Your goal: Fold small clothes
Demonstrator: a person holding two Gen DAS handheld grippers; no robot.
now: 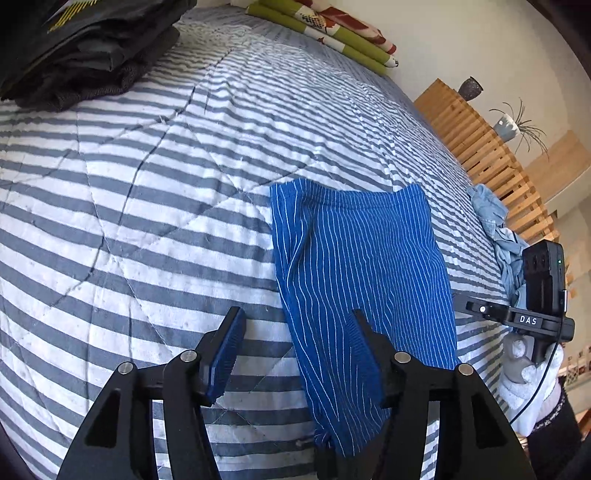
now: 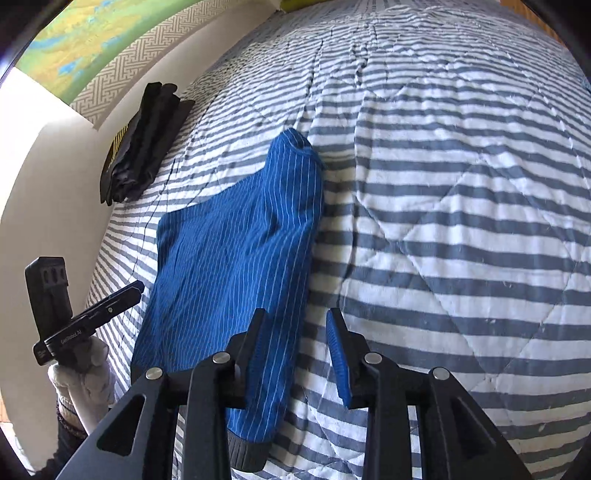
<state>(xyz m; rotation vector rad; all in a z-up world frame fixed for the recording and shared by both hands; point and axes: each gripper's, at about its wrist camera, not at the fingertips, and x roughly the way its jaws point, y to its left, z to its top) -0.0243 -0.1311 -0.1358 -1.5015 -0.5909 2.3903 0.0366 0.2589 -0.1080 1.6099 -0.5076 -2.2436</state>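
Observation:
A blue garment with thin white pinstripes (image 1: 354,266) lies flat on the striped quilt (image 1: 147,192); in the right wrist view the same garment (image 2: 229,266) shows a grey ribbed band at its near end. My left gripper (image 1: 295,347) hovers open over the garment's left edge, nothing between its fingers. My right gripper (image 2: 297,350) is open over the garment's right edge, its left finger (image 2: 255,347) above the cloth and its right finger above the quilt. Each view shows the other gripper in a white-gloved hand (image 1: 528,365) at the side.
A stack of folded dark clothes (image 1: 85,48) sits at the quilt's far left. Crumpled light-blue clothes (image 1: 498,229) lie at the right edge near a wooden slatted headboard (image 1: 484,147). A green and red patterned pillow (image 1: 325,29) lies at the far end.

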